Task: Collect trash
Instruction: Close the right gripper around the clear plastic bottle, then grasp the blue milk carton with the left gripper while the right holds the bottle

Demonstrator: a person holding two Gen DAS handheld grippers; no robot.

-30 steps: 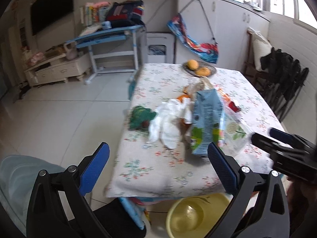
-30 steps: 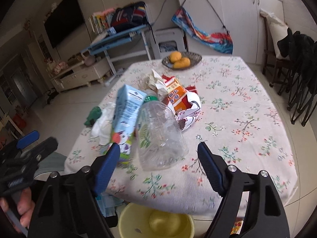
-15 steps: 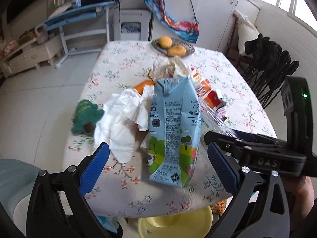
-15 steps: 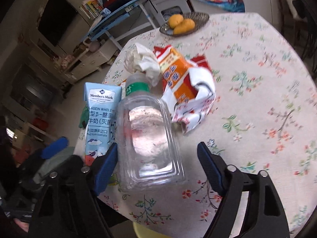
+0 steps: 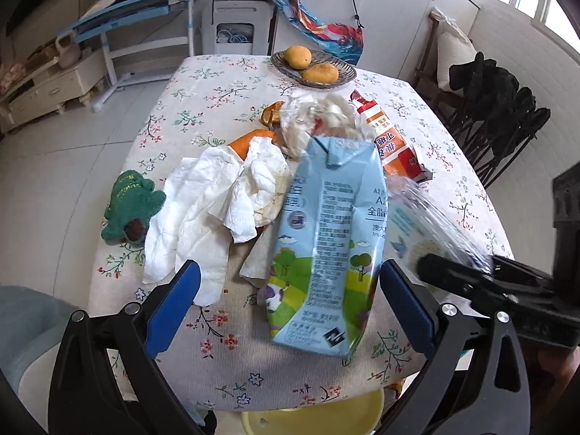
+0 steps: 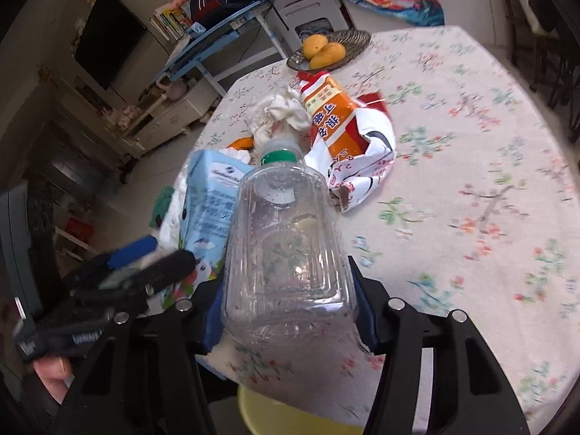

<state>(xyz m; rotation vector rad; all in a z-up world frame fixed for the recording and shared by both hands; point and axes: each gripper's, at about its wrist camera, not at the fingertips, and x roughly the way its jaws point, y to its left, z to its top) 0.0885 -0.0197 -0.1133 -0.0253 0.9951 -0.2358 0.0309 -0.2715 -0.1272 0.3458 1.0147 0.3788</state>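
At the near edge of the floral table [image 5: 203, 83], left wrist view: the left gripper [image 5: 288, 304] is spread wide, its blue pads either side of the light-blue milk carton [image 5: 326, 239] lying flat, not touching it. White tissues [image 5: 203, 214] sit to the carton's left, a green plush toy [image 5: 128, 204] beyond them.

Right wrist view: the right gripper [image 6: 288, 311] is clamped on the clear plastic bottle [image 6: 286, 253], green cap pointing far; whether it's lifted off the cloth is hard to say. An orange snack bag [image 6: 340, 123] lies further back, and a yellow bin [image 6: 290, 415] waits below the table edge.

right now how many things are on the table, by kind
milk carton: 1
plastic bottle: 1, in the right gripper
snack bag: 1
tissue wads: 2
orange peel: 2 pieces
green plush toy: 1
fruit dish: 1
mangoes: 2
total: 11
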